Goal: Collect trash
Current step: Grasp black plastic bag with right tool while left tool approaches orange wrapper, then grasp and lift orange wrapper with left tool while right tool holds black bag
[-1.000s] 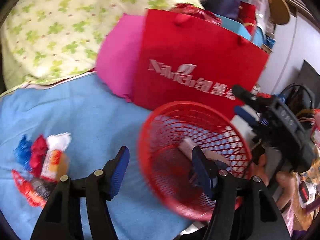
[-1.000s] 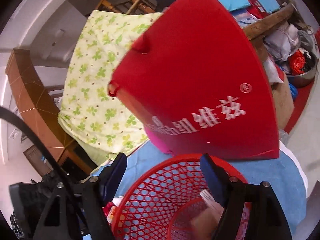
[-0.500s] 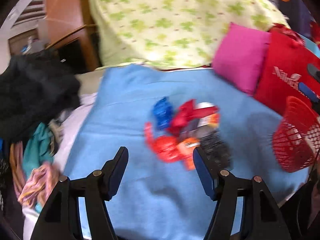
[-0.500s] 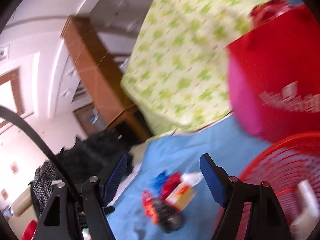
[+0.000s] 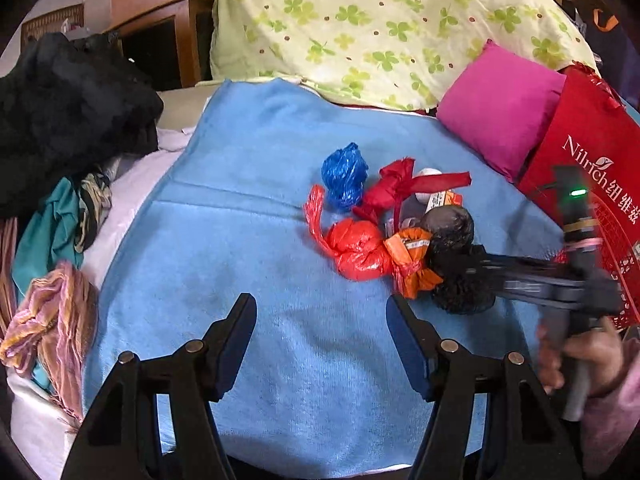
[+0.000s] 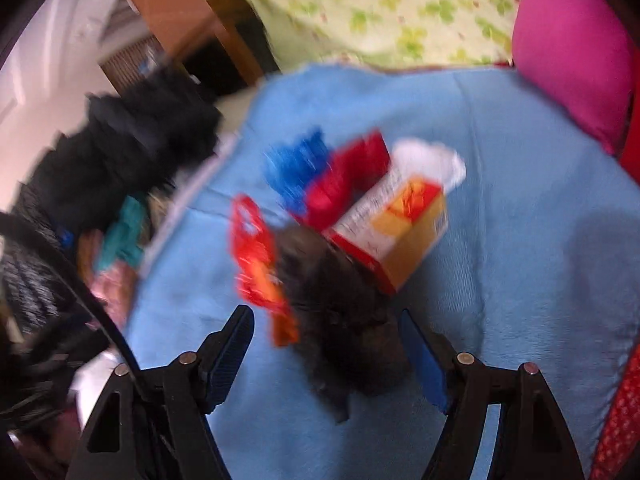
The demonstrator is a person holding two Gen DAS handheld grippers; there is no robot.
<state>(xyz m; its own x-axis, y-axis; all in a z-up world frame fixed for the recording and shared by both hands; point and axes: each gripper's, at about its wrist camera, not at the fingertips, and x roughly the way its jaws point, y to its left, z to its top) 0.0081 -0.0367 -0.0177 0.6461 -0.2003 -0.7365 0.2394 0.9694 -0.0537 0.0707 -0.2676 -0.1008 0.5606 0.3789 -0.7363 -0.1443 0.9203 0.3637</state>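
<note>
A pile of trash lies on the blue blanket (image 5: 248,248): a blue bag (image 5: 344,176), a red bag (image 5: 360,248), an orange wrapper (image 5: 416,264), a black bag (image 5: 456,240) and a carton (image 6: 400,224). My left gripper (image 5: 320,344) hangs open over bare blanket, short of the pile. My right gripper (image 6: 328,354) straddles the black bag (image 6: 344,332); its jaws are closing and the pads stand clear of the bag. A red mesh basket (image 5: 616,248) sits at the right edge, behind the right gripper and the hand holding it.
A pink pillow (image 5: 500,108) and a red shopping bag (image 5: 592,160) stand at the back right. A clover-print quilt (image 5: 360,20) rises behind the blanket. Black clothing (image 5: 68,112) and mixed fabrics (image 5: 52,312) are heaped along the left.
Both views swung left from the red basket and shopping bag to the trash pile. The right gripper came down around the black bag, and the left one settled in front of the pile.
</note>
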